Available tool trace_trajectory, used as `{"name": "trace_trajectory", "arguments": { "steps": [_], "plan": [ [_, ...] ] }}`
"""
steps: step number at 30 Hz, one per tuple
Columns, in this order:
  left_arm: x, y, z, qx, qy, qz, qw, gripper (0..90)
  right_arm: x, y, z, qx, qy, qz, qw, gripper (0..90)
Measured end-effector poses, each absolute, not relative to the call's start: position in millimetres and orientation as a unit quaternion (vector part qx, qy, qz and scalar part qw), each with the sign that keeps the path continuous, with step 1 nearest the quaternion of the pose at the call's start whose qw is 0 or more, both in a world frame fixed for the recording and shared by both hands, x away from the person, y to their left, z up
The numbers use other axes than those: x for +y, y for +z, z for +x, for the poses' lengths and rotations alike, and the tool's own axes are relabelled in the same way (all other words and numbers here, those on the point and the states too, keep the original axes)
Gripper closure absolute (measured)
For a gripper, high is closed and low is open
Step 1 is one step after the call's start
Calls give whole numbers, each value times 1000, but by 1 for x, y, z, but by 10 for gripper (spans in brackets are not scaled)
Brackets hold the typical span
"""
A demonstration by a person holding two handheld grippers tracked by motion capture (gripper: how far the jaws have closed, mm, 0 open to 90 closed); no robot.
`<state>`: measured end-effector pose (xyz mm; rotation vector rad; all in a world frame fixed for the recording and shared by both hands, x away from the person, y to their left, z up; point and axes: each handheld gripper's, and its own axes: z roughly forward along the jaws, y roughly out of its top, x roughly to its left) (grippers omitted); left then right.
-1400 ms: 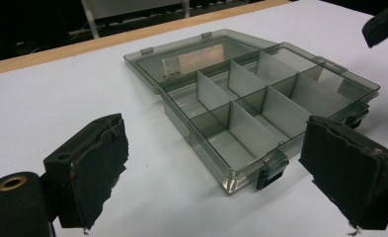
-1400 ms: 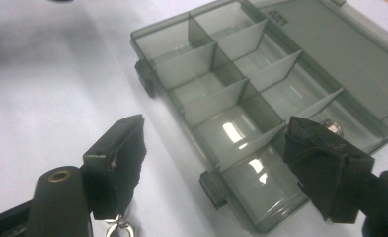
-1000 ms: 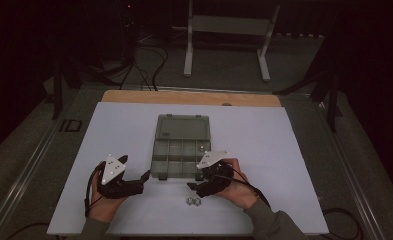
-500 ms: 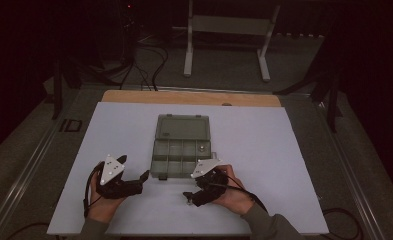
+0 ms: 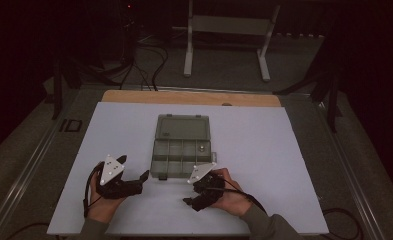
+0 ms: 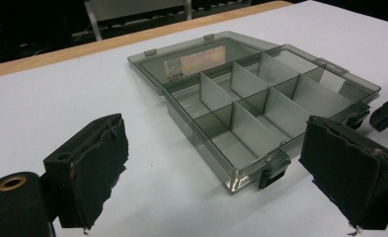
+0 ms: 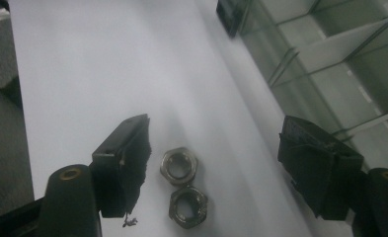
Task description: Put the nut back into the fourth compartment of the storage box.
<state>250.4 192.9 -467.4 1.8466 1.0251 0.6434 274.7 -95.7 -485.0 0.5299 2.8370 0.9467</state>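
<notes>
Two nuts [image 7: 182,187] lie flat, holes up, between the right gripper [image 7: 216,163] jaws.

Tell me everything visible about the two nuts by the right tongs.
The two nuts are six-sided, dull grey metal, each with a round threaded hole. They lie flat on the white table, side by side and seemingly touching, a little in front of the open clear plastic box. They sit between the pads of the right tongs, nearer the left-hand pad in the right gripper view. The pads stand apart and press on neither nut.
</notes>
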Motion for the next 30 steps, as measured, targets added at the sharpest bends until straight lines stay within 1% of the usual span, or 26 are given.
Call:
{"name": "trace_trajectory", "arguments": {
  "steps": [11, 19, 25, 30],
  "plan": [
    [193, -467, 250, 415, 260, 747, 450, 106, -92, -493, 272, 945, 285, 153, 40, 353],
    [193, -468, 250, 415, 261, 747, 449, 106, -89, -498, 272, 950, 270, 150, 44, 430],
    [193, -468, 250, 415, 261, 747, 449, 106, -88, -500, 273, 950, 265, 155, 52, 471],
    [193, -468, 250, 415, 261, 747, 449, 106, -88, -501, 277, 950, 261, 166, 49, 528]
  ]
}}
